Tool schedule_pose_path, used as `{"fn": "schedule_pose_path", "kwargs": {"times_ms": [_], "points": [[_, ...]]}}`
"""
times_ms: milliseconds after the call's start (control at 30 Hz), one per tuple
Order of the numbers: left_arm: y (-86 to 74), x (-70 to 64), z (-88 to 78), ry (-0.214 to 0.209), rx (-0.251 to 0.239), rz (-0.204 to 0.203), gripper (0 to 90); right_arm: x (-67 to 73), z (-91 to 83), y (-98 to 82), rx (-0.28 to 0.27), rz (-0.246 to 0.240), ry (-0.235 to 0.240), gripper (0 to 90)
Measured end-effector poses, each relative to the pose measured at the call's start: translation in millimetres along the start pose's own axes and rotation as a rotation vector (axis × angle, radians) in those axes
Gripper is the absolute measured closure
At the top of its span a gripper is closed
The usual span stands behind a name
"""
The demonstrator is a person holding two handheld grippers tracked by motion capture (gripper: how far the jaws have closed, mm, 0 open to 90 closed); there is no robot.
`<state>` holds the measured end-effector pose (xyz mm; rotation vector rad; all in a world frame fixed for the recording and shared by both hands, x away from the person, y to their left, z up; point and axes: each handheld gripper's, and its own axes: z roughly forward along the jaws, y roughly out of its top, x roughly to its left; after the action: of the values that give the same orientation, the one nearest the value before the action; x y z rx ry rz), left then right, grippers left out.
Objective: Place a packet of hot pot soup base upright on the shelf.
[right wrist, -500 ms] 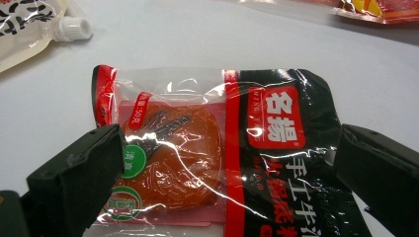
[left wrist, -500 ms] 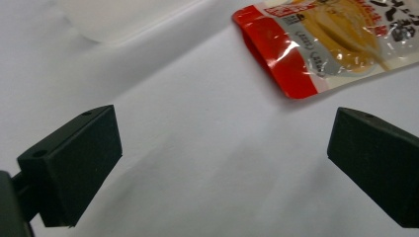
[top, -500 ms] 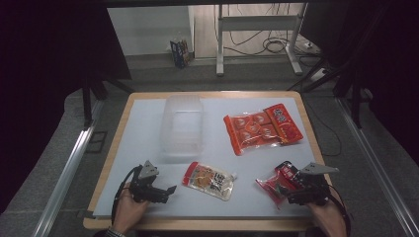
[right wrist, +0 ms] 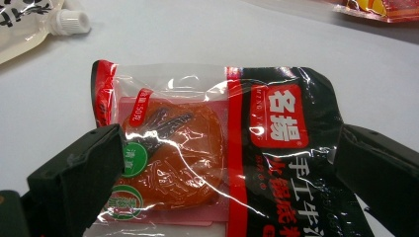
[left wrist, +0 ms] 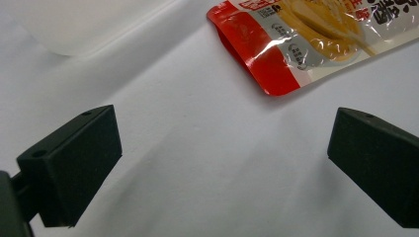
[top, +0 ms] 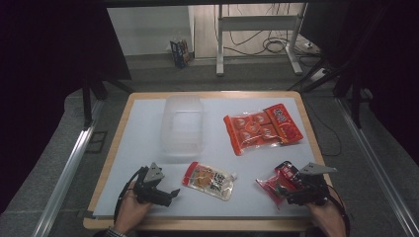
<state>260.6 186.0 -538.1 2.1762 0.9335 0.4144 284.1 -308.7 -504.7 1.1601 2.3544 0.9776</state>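
A small red-and-black sauce packet (top: 275,181) (right wrist: 222,143) lies at the front right of the white table. My right gripper (top: 288,191) (right wrist: 227,177) is open, low over the packet, with one jaw on each side of it and neither visibly pressing. At the front left, my left gripper (top: 170,193) (left wrist: 222,168) is open over bare table with nothing between its jaws. A red-and-clear spouted noodle pouch (top: 209,180) (left wrist: 306,39) (right wrist: 29,22) lies just beyond it, between the two grippers.
A clear plastic container (top: 183,124) (left wrist: 89,22) stands at mid-table, behind the pouch. A large red multi-pack (top: 261,127) (right wrist: 380,9) lies at the back right. The table's wooden rim (top: 197,224) runs close in front of both hands.
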Motion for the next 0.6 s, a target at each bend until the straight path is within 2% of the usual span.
{"fn": "schedule_pose_path", "kwargs": {"times_ms": [233,600], "points": [[-0.3,-1.7,1.3,0.003,0.015,0.011,0.0,3.2,1.6,1.7,0.008,-0.021,-0.01,0.2],[-0.9,-3.2,1.5,0.009,0.026,0.022,0.0,3.3,4.2,3.4,0.013,-0.025,-0.003,0.1]]}}
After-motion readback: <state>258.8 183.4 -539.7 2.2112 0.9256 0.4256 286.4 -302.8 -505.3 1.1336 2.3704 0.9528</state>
